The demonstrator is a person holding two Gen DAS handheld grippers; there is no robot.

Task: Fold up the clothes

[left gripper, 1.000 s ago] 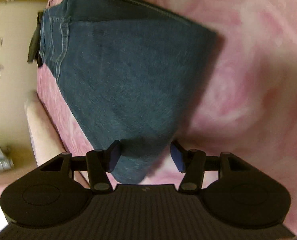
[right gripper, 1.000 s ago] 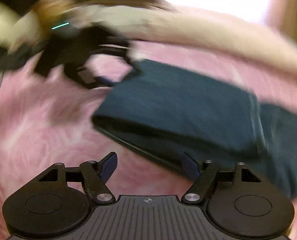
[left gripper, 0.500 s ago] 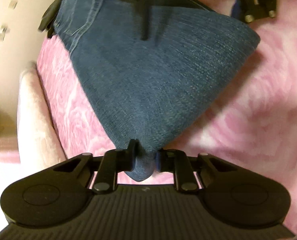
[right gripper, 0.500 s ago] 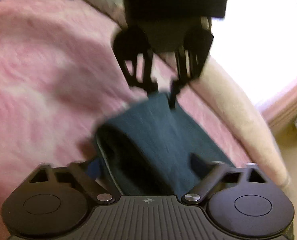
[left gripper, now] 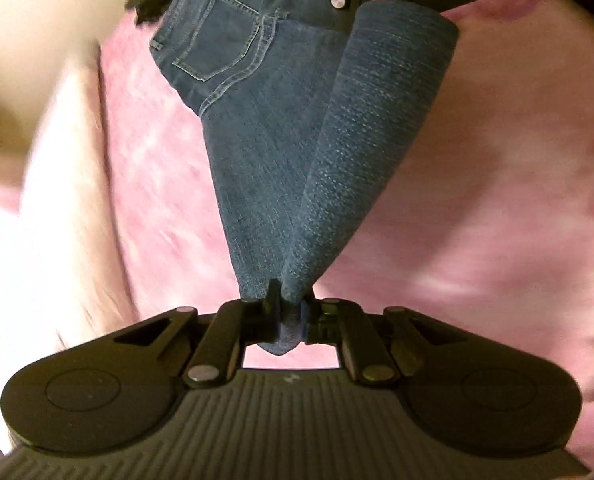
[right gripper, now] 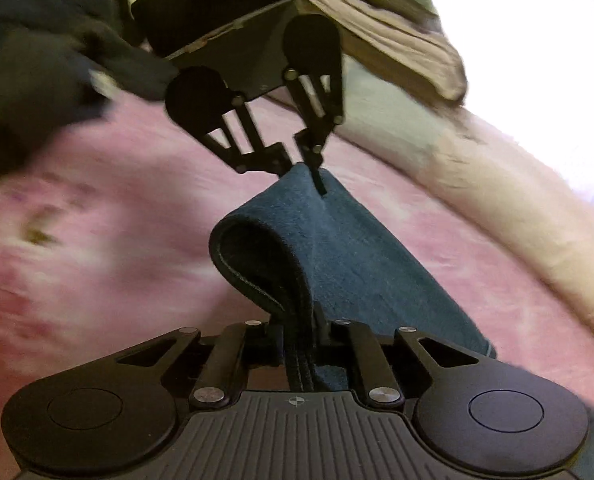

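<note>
Above a pink blanket [left gripper: 477, 208], a pair of dark blue jeans [left gripper: 297, 152] hangs stretched between two handheld grippers. At the near corner of the jeans, the left gripper [left gripper: 288, 318] is clamped tight on a bunched fold of denim. At the opposite end of the fold, the right gripper [right gripper: 299, 338] is likewise pinched closed on the doubled edge of the cloth. Beyond the lifted fold, the back pocket [left gripper: 217, 36] and waist end of the jeans rest on the blanket. Past the blanket's edge lies a pale cream cushion [right gripper: 517, 208].
</note>
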